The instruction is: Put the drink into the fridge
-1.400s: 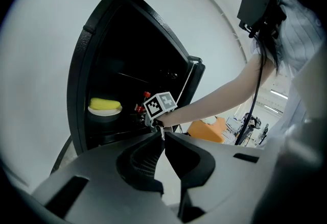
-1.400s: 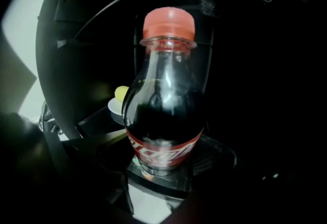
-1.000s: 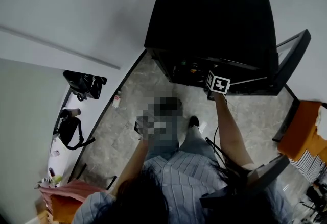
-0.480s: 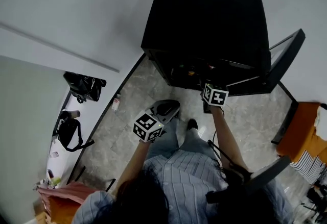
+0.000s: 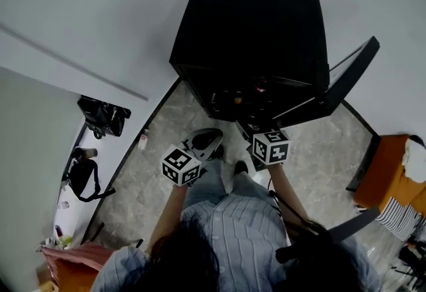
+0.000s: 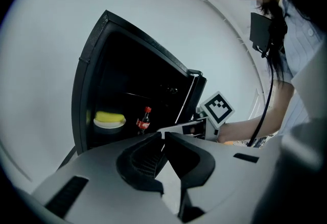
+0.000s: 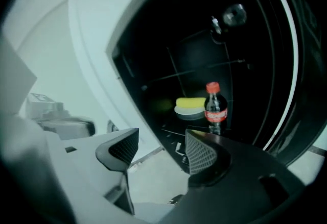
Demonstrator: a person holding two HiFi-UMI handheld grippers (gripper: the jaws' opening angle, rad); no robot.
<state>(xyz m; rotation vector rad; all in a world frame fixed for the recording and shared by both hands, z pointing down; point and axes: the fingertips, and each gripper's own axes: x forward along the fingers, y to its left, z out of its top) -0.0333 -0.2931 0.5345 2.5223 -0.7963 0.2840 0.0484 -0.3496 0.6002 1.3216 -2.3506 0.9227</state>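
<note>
A cola bottle with a red cap stands upright on a shelf inside the open black fridge; it also shows small in the left gripper view, cola bottle. My right gripper is open and empty, a short way back from the fridge opening, its marker cube in front of the shelves. My left gripper is shut on nothing and points at the fridge from further left, with its cube above the floor.
A yellow item on a pale dish sits beside the bottle. The fridge door hangs open at the right. The floor is grey stone tile. Black bags lie on a white surface at the left, an orange item at the right.
My right gripper has drawn back from the fridge shelves toward the person, empty. The left gripper has drifted slightly left and nearer.
</note>
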